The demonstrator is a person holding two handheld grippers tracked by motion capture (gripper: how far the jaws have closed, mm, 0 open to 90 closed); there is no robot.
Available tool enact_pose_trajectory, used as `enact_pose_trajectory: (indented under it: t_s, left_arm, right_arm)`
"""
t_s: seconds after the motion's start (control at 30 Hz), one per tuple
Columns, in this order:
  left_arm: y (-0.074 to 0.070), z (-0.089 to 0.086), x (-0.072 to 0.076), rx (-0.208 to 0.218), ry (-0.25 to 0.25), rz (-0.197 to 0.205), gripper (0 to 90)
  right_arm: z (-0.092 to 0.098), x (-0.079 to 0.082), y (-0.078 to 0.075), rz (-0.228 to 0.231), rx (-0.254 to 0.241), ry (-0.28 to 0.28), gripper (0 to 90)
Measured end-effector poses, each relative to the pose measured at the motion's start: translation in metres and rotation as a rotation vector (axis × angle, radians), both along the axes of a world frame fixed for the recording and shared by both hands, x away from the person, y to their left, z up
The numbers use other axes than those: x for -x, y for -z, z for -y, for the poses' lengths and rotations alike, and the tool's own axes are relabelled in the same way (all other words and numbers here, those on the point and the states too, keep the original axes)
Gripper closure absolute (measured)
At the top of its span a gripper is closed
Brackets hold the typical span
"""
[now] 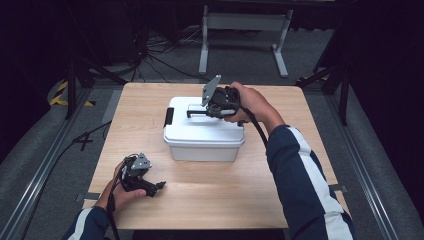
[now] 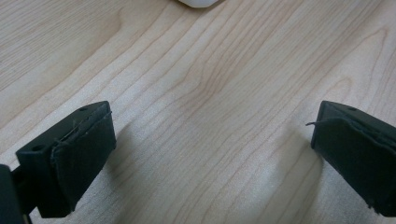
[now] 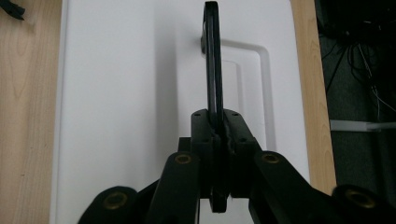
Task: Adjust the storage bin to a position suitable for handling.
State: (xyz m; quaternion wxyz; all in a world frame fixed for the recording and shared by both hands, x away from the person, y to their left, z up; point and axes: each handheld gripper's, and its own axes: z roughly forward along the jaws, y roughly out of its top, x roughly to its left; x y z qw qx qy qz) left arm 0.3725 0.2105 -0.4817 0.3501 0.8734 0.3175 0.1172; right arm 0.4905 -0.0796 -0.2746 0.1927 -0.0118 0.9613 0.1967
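A white lidded storage box stands in the middle of the wooden table. Its black carry handle is raised upright over the lid. My right gripper is above the lid and shut on that handle; in the right gripper view the thin black handle runs up from between the closed jaws over the white lid. My left gripper rests low at the table's front left, open, with nothing between its fingers. A corner of the box shows ahead of it.
A black latch sits on the box's left end. Bare wood lies in front of the box and to both sides. Beyond the table's far edge are cables on the floor and a white metal stand.
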Motion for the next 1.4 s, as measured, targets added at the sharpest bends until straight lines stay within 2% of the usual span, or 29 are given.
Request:
enact_pose_trajectory:
  t_s: [0.17,0.2,0.27,0.53,0.7,0.8,1.2,1.4]
  left_arm:
    - [0.000,0.000,0.000,-0.001,-0.001,0.001,0.3]
    - [0.000,0.000,0.000,0.001,-0.001,0.000,0.3]
    - [0.000,0.000,0.000,0.001,0.000,0.000,0.3]
    - [0.000,0.000,0.000,0.001,-0.001,0.000,0.3]
    - [0.000,0.000,0.000,0.001,-0.001,0.000,0.3]
    - [0.000,0.000,0.000,-0.001,-0.001,0.001,0.3]
    - [0.000,0.000,0.000,0.000,0.000,0.000,0.3]
    - [0.000,0.000,0.000,0.000,0.000,0.000,0.3]
  right_arm:
    - [0.003,0.000,-0.005,0.015,-0.021,0.005,84.9]
    - [0.005,0.000,-0.007,0.027,-0.035,-0.014,84.9]
    - [0.009,0.002,-0.012,0.020,-0.052,-0.008,84.9]
    - [0.020,0.007,-0.023,0.046,-0.068,-0.012,84.9]
    - [0.029,0.010,-0.028,0.057,-0.071,-0.002,84.9]
    - [0.038,0.012,-0.031,0.058,-0.090,0.011,84.9]
    - [0.065,0.019,-0.042,0.075,-0.076,0.042,84.9]
    - [0.080,0.023,-0.046,0.076,-0.088,0.065,84.9]
